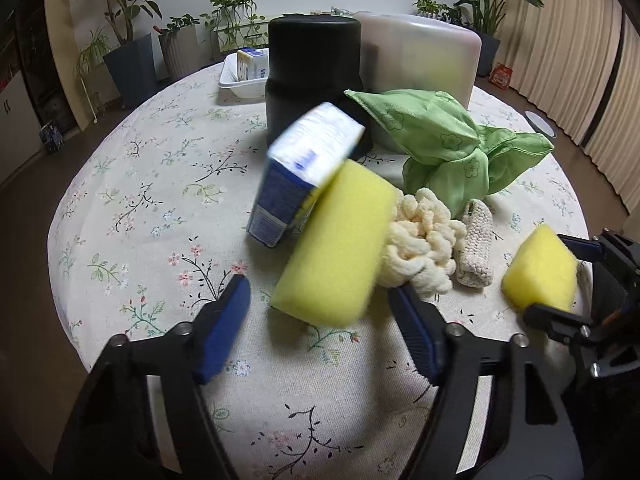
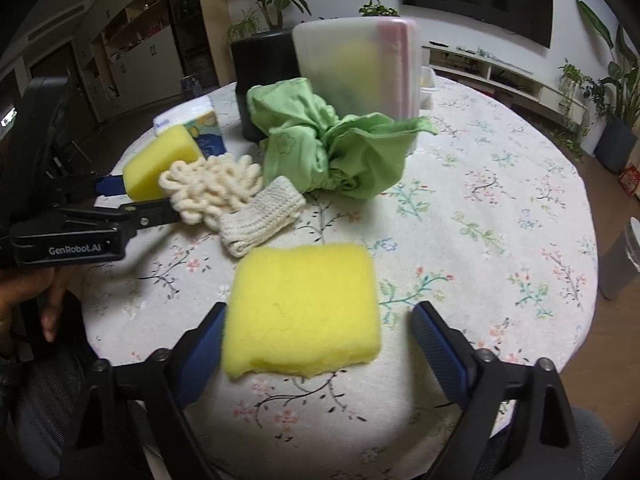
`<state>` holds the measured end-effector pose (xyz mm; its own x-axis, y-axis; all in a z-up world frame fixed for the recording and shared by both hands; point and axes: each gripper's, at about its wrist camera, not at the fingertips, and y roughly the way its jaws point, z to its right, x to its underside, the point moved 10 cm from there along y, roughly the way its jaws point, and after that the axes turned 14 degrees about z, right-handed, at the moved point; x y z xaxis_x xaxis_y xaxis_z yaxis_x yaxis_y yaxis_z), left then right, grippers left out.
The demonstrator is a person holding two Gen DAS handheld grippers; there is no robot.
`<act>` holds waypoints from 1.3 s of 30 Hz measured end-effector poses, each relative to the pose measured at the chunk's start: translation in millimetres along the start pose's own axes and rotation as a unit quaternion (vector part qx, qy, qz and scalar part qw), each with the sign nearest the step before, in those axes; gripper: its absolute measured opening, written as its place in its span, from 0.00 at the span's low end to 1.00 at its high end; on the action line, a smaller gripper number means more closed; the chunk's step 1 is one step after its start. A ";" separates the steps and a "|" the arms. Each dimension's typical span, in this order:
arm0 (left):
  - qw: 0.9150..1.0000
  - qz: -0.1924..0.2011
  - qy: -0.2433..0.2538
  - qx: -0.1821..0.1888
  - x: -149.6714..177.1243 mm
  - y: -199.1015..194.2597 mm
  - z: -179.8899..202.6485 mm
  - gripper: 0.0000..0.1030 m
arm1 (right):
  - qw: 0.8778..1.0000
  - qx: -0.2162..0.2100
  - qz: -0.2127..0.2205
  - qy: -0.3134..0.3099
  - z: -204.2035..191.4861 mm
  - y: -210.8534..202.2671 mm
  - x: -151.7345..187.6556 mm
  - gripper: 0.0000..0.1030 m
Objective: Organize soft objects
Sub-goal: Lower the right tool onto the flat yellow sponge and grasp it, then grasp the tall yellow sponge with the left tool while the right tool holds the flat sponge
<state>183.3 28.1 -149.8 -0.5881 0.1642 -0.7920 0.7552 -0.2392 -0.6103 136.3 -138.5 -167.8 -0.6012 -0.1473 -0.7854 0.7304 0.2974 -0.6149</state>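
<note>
Centrally, the round floral table carries the soft items. Left sponge: long axis running diagonally away from the camera toward a blue tissue pack, lying between the released jaws of the left gripper. Right sponge: broad face up, long axis across the view, between the right gripper jaws, one pad touching, not clamped.

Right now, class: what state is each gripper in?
Left gripper: open, fingers either side of a sponge, not pressing.
Right gripper: open around another sponge; right finger clear of it.
</note>
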 end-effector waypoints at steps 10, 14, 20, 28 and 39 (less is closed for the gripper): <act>0.999 0.019 -0.032 0.019 -5.1 -7.0 -4.2 0.56 | 1.000 -0.013 0.003 -0.014 -6.5 -2.6 -2.2 0.69; 0.998 0.025 -0.046 0.041 -7.1 -9.9 -2.3 0.51 | 1.000 -0.021 0.000 -0.009 -8.3 -5.3 -1.2 0.68; 0.997 0.018 -0.010 0.073 -5.9 -10.1 20.0 0.54 | 1.000 -0.025 -0.001 -0.008 -8.1 -7.1 -1.5 0.68; 0.995 0.027 -0.091 0.027 -9.8 -10.6 -20.9 0.67 | 1.000 -0.028 -0.001 -0.002 -7.6 -9.2 -1.9 0.69; 0.997 0.028 -0.055 0.038 -13.6 0.8 -6.8 0.39 | 1.000 -0.024 0.002 -0.015 -11.9 -9.0 0.4 0.70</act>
<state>193.9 32.3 -139.7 -0.5773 0.0430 -0.8154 0.7659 -0.3178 -0.5589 125.6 -130.0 -161.8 -0.5884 -0.1745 -0.7895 0.7153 0.3429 -0.6089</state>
